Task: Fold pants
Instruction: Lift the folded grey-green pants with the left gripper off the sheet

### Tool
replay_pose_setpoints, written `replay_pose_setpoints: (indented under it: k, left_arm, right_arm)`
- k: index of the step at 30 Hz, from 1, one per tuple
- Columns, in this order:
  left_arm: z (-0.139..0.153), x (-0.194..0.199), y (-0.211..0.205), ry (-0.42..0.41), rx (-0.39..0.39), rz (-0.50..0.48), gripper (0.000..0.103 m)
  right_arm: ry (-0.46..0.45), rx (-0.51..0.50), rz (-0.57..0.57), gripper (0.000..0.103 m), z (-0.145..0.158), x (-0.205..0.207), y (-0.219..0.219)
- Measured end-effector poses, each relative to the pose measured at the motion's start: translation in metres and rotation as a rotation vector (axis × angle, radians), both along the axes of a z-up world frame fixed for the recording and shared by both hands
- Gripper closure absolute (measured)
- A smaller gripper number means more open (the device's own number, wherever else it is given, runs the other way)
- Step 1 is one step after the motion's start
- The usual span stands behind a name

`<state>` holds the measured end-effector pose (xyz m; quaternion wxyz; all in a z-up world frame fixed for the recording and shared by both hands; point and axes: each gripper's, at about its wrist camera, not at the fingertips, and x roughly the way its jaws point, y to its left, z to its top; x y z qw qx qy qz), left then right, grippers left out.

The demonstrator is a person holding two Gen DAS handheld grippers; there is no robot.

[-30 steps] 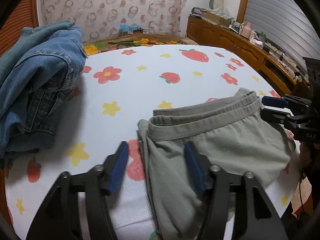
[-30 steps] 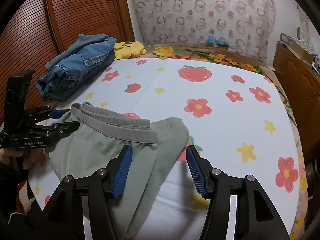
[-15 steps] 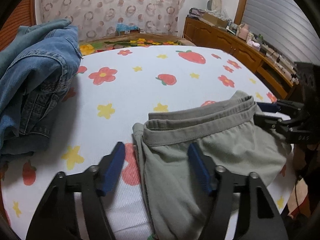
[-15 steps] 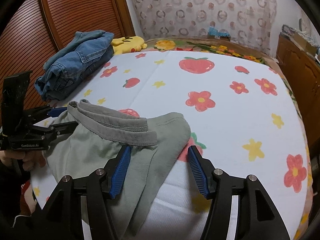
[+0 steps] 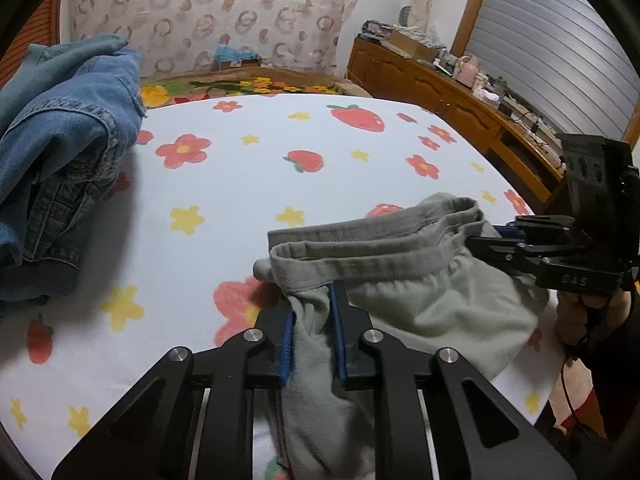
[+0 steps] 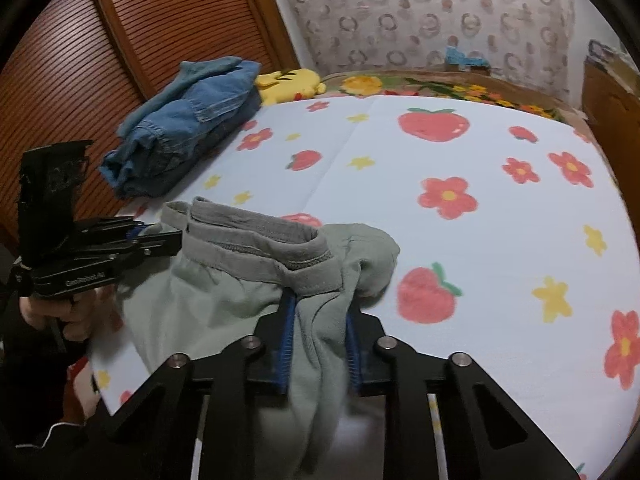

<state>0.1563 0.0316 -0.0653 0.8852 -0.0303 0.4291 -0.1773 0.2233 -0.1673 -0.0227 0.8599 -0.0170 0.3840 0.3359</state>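
Grey-green pants [image 5: 420, 288] lie bunched at the near edge of the flowered bed sheet [image 5: 280, 168], waistband facing the room. My left gripper [image 5: 312, 292] is closing on the waistband's left corner, fabric pinched between its blue pads. In the right wrist view the same pants [image 6: 224, 292] show, with my right gripper [image 6: 320, 304] closing on the waistband's right corner, cloth squeezed between the pads. Each gripper also appears in the other's view: the right gripper [image 5: 492, 240] at the far right, the left gripper [image 6: 160, 240] at the left, held by a hand [image 6: 68, 312].
A pile of blue denim clothes [image 5: 60, 152] sits on the sheet's left side, also visible as the denim pile [image 6: 180, 128]. A yellow plush [image 6: 288, 84] lies behind it. A wooden sideboard [image 5: 460, 96] runs along the right; a louvred wardrobe door [image 6: 120, 40] stands on the left.
Both grippers' jaws have drawn together from wide apart onto the waistband corners, and the fabric between them has bunched up. The hands stayed nearly in place.
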Motion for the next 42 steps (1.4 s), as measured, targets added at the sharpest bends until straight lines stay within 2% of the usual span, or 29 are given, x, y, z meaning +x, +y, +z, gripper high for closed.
replay_pose_setpoints:
  k: [8,14,22,32,42]
  left_arm:
    - [0.03,-0.024,-0.005,-0.095,-0.037,-0.006,0.093]
    - [0.058,-0.038,-0.003,-0.176,-0.048,0.01,0.094]
    - [0.09,-0.046,0.001,-0.261,-0.044,0.026,0.094]
    - [0.118,-0.049,0.011,-0.331,-0.003,0.066,0.094]
    - [0.13,-0.042,0.032,-0.35,0.015,0.122,0.094]
  right_arm:
    - [-0.084,0.047,0.001,0.085,0.016,-0.018,-0.006]
    - [-0.196,0.056,-0.004,0.086,0.043,-0.04,-0.008]
    - [-0.288,0.067,0.001,0.086,0.069,-0.06,-0.008]
    - [-0.362,0.064,0.029,0.086,0.095,-0.079,0.002]
    - [-0.38,0.082,0.083,0.086,0.102,-0.057,0.009]
